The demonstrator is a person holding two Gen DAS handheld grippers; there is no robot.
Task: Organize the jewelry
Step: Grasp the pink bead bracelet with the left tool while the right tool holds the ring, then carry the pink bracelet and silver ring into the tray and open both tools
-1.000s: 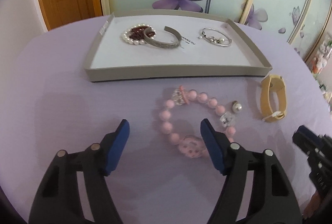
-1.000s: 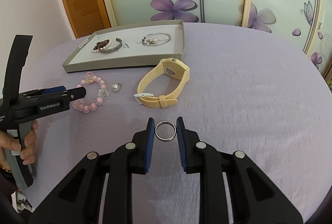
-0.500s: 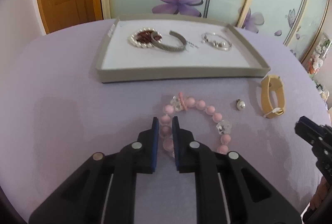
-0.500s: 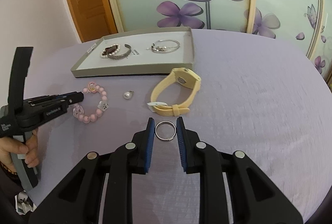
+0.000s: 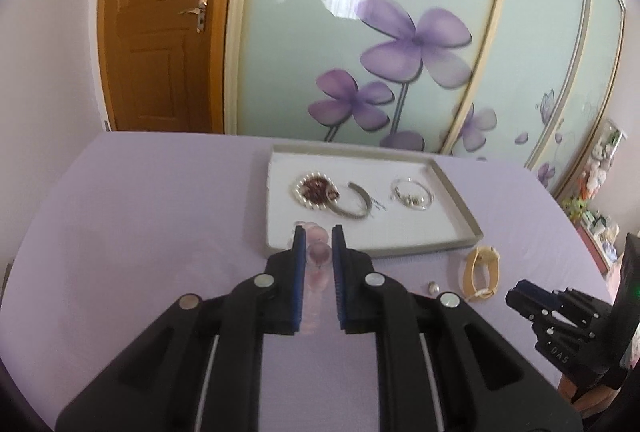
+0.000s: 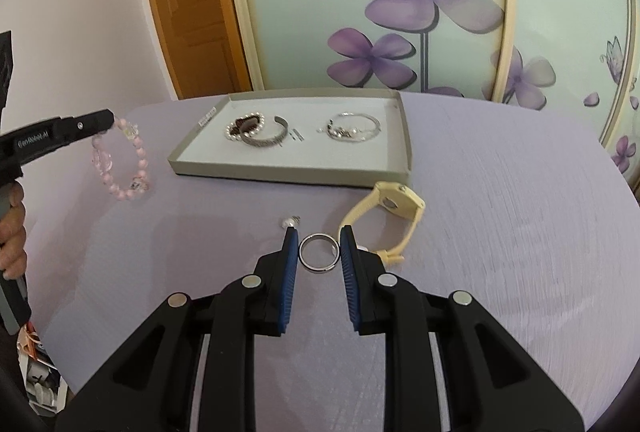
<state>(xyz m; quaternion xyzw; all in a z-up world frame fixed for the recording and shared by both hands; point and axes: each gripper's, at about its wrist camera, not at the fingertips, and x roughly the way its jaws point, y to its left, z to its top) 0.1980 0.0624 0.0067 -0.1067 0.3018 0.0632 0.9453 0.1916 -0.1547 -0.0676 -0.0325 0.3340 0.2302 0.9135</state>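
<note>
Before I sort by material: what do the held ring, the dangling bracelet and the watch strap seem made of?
Ring: polished silver-tone metal, judging by its bright glints. Pink bracelet: glossy beads, glass or plastic, some translucent. Watch strap: matte cream, smooth and bent, likely silicone or rubber.

- Left gripper (image 5: 318, 238): black body, blue pads (image 5: 298, 252), jaws nearly together, clamped on a pink bead bracelet (image 5: 318, 256) seen blurred between them.
- Tray (image 5: 460, 208): grey rim, white floor, on the purple cloth (image 5: 140, 212) beyond the fingertips.
- Tray contents: pearl bracelet (image 5: 316, 190) ringing dark red stones; silver cuff bangle (image 5: 354, 206) touching it; thin silver charm bangle (image 5: 412, 192), apart to the right.
- Cloth, right of tray: yellow watch (image 5: 482, 272), small pearl pendant (image 5: 433, 287) just beside it.
- Right gripper (image 5: 528, 298): black, at lower right edge; jaws' stance unclear.
</note>
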